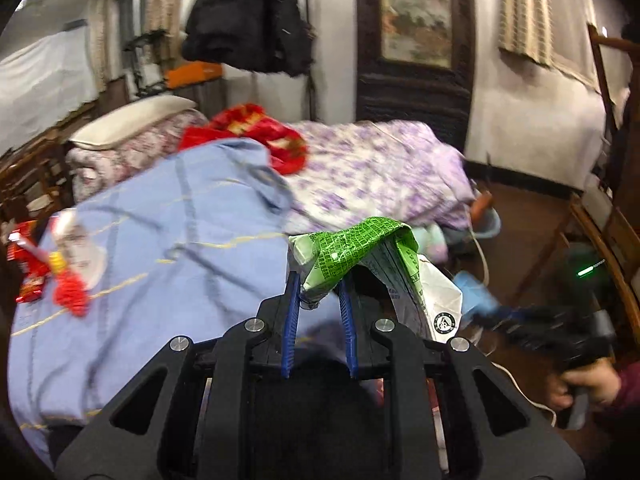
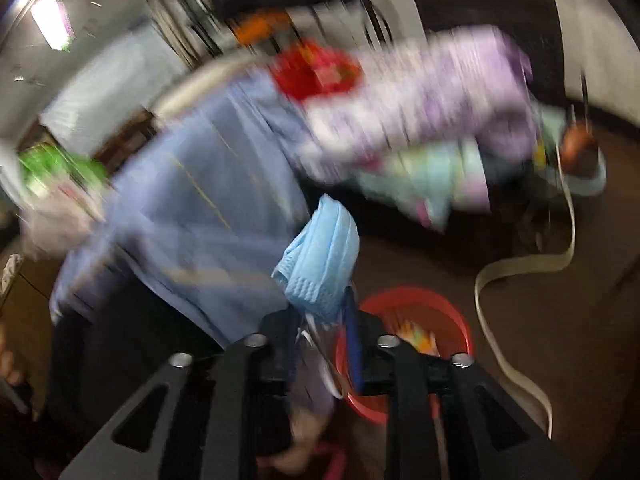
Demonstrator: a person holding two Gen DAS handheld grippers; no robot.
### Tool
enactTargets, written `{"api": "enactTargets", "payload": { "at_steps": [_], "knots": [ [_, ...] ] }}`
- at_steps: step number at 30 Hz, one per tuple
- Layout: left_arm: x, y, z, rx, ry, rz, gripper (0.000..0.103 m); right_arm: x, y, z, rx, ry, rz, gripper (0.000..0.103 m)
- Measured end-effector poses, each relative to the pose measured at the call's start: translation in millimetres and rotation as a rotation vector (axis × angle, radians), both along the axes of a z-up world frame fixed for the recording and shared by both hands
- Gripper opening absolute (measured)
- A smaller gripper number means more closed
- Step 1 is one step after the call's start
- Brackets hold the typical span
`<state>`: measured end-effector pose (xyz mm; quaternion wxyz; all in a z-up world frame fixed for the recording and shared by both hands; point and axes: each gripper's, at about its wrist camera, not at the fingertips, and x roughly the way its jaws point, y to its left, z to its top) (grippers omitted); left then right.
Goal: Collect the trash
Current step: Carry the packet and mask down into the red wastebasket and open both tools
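My left gripper point(image 1: 318, 280) is shut on a crumpled green and white wrapper point(image 1: 352, 244), held above the edge of the bed. My right gripper point(image 2: 324, 306) has a light blue face mask point(image 2: 320, 256) pinched between its fingertips, its ear loops dangling below. It hangs over a red bin point(image 2: 452, 320) on the floor with colourful scraps inside. The right wrist view is blurred; the green wrapper point(image 2: 52, 168) shows at its left. In the left wrist view the mask point(image 1: 476, 288) and a hand point(image 1: 588, 384) appear at the right. A red snack packet point(image 1: 28, 276) and a white wrapper point(image 1: 76, 248) lie on the bed's left.
The bed carries a blue sheet point(image 1: 180, 220), a purple flowered quilt point(image 1: 380, 168) and a red cloth point(image 1: 256, 128). A white flat cable point(image 2: 520, 268) snakes over the dark floor. A wooden chair point(image 1: 600, 240) stands at the right, and a black jacket point(image 1: 244, 16) hangs on the wall.
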<state>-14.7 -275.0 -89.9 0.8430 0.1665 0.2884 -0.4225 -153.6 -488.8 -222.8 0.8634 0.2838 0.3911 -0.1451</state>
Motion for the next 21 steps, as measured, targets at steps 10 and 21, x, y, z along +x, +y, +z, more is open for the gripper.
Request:
{"api": "enactTargets", "payload": {
  "at_steps": [10,21],
  "knots": [
    [-33.9,-98.0,-51.1,0.142,0.050,-0.178,0.022,-51.1,-59.6,-22.2,0.109,-0.074,-0.216,0.054],
    [-32.9,-111.8,-53.9,0.133,0.056,-0.162,0.049,-62.2,-76.4,-0.9,0.099,-0.150,-0.252,0.056]
  ]
}}
